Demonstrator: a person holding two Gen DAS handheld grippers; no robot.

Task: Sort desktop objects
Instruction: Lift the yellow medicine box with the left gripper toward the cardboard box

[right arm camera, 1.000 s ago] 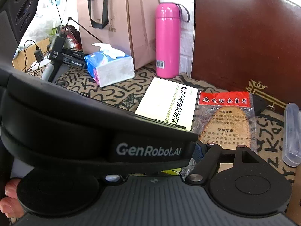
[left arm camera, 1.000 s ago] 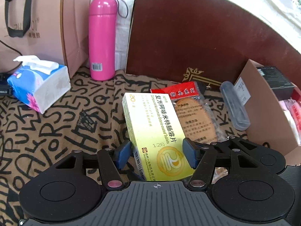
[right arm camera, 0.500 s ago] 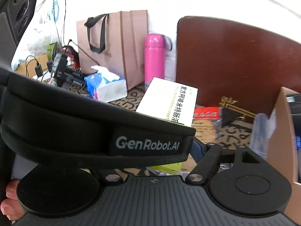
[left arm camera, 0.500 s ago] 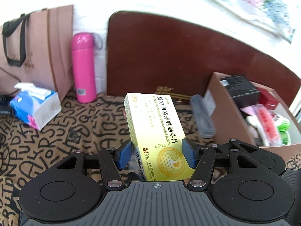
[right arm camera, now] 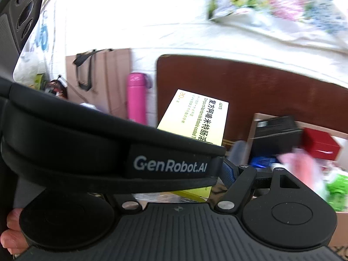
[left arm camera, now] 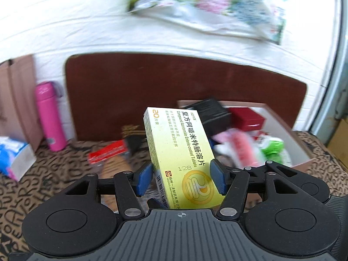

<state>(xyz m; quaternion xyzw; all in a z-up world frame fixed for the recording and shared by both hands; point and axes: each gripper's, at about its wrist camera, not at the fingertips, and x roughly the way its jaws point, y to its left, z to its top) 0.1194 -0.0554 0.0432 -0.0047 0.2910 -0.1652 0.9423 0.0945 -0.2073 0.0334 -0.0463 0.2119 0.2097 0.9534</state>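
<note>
My left gripper (left arm camera: 181, 179) is shut on a yellow medicine box (left arm camera: 180, 152) and holds it in the air, tilted, in front of an open cardboard box (left arm camera: 298, 139) full of several items. The medicine box also shows in the right wrist view (right arm camera: 195, 117). My right gripper sits just behind the left one; the left gripper's black body (right arm camera: 108, 152) hides most of its fingers, and only one blue pad (right arm camera: 228, 171) shows. The cardboard box (right arm camera: 253, 126) lies to the right there.
A pink flask (left arm camera: 50, 117), a tissue pack (left arm camera: 13, 158) and a brown paper bag (left arm camera: 17, 95) stand at the left on the patterned cloth. A red-labelled snack packet (left arm camera: 108, 152) lies in the middle. A dark brown board (left arm camera: 174, 82) leans on the back wall.
Both grippers have risen and swung right with the medicine box; the cardboard box has come into full view and the table objects have dropped lower and left.
</note>
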